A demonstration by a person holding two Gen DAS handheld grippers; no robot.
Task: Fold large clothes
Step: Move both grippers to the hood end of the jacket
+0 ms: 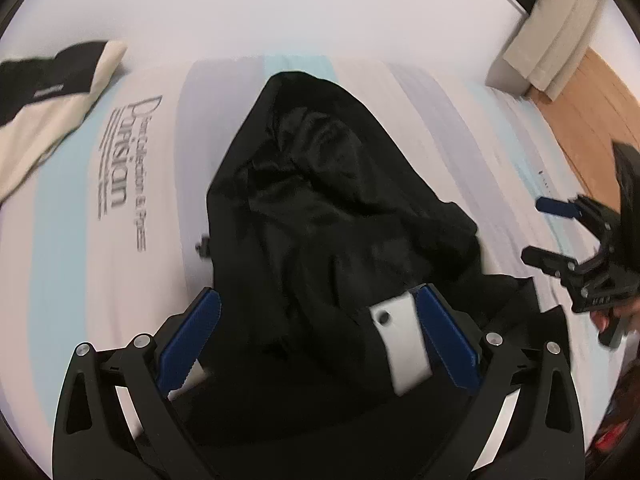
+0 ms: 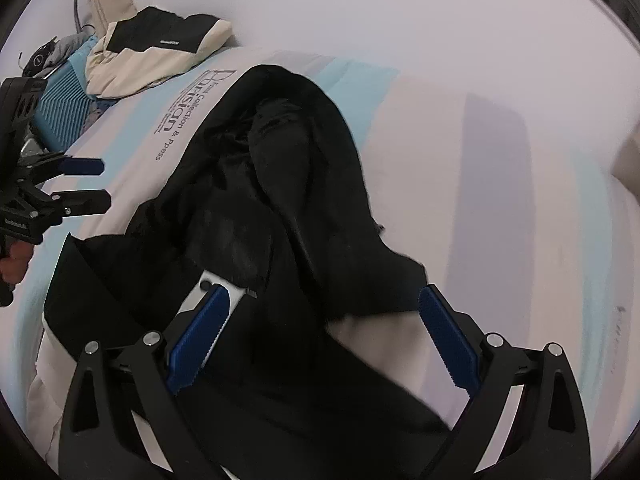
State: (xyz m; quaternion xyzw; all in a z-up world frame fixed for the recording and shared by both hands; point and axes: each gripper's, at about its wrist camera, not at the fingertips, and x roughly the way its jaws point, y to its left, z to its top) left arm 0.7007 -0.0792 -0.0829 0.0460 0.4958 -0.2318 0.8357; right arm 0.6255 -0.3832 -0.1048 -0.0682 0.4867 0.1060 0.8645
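A black jacket (image 1: 320, 200) with its shiny lining showing lies crumpled on the striped bed sheet (image 1: 120, 260), hood end pointing away. A white tab with a snap (image 1: 400, 336) sits at its near edge. My left gripper (image 1: 320, 320) is open just above the near part of the jacket, its blue pads (image 1: 200, 336) spread wide on either side of the cloth. The right wrist view shows the same jacket (image 2: 280, 200) and tab (image 2: 208, 284) under my open right gripper (image 2: 324, 320). Each gripper appears in the other's view, open: right (image 1: 544, 232), left (image 2: 88, 184).
A cream and black jacket (image 2: 160, 52) lies at the far left of the bed, next to a blue ribbed object (image 2: 64, 108). Beyond the bed's right edge are a wooden floor (image 1: 592, 120) and pale hanging fabric (image 1: 552, 40). Bare sheet (image 2: 480, 200) stretches to the right of the jacket.
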